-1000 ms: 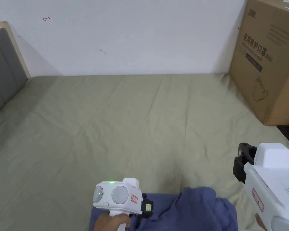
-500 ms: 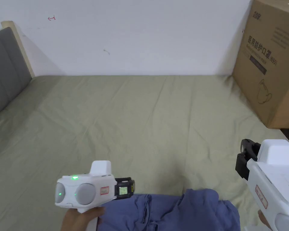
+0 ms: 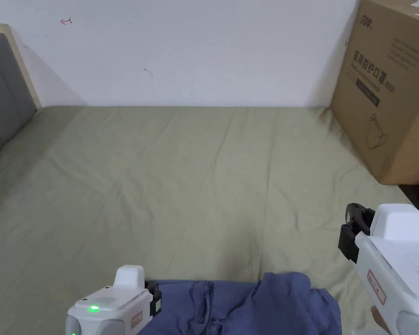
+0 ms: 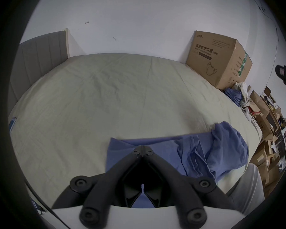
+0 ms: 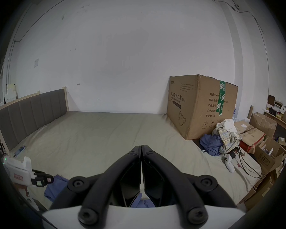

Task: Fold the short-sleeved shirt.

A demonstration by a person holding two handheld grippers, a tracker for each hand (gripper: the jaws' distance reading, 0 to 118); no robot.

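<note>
Left gripper (image 4: 143, 147) jaws closed together, tips over the blue shirt's (image 4: 196, 153) flat left part; can't tell if cloth is pinched. Right gripper (image 5: 141, 147) jaws closed, empty, held above the bed (image 3: 182, 174) to the right of the shirt. Shirt lies crumpled at the bed's near edge, bunched on its right. Cardboard box (image 3: 392, 96) on the bed's far right corner by the wall.

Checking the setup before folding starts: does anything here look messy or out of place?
The blue shirt lies bunched at the bed's near edge, its right side heaped rather than spread flat. Loose clothes are piled beside the cardboard box.
</note>
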